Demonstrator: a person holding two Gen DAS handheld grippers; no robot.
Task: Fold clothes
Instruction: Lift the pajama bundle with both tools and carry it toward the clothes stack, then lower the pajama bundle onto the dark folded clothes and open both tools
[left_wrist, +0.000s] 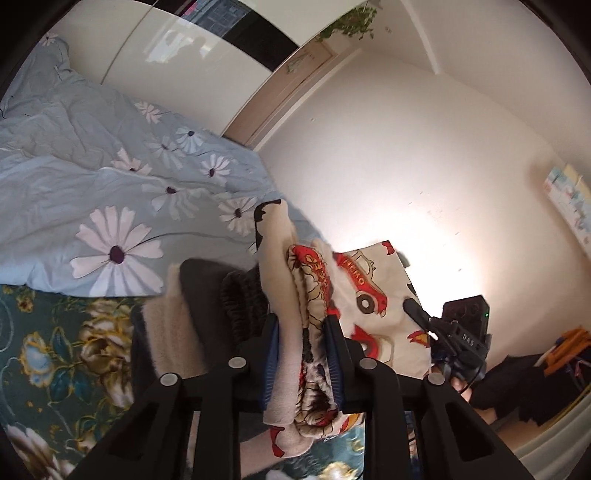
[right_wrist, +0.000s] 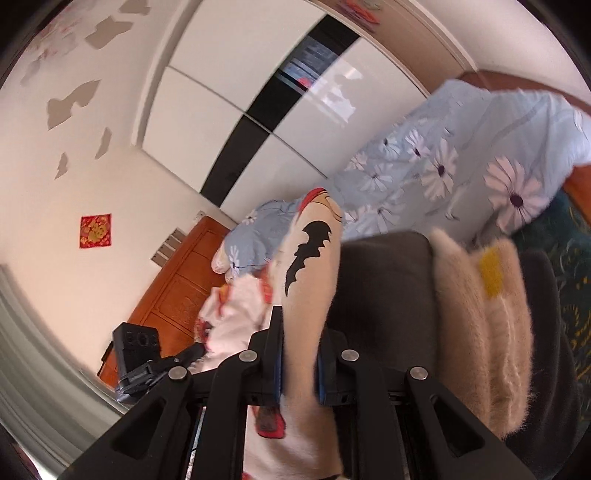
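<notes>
A cream child's garment (left_wrist: 310, 295) printed with red cars and a black bat hangs bunched between both grippers, above the bed. My left gripper (left_wrist: 303, 325) is shut on a thick folded wad of it, the blue pads pressing on both sides. In the right wrist view the same garment (right_wrist: 314, 266) shows its bat print, and my right gripper (right_wrist: 299, 328) is shut on a fold of it. The other gripper (left_wrist: 454, 332) appears at the right of the left wrist view, and again at the lower left (right_wrist: 147, 354) of the right wrist view.
Folded clothes lie close below: a dark grey piece (right_wrist: 384, 291) and a fluffy beige sweater (right_wrist: 484, 325) with a yellow label. A light-blue daisy quilt (left_wrist: 110, 184) covers the bed over a teal floral sheet (left_wrist: 55, 350). A white wardrobe (right_wrist: 258, 92), a wall and a wooden headboard (right_wrist: 177, 288) stand behind.
</notes>
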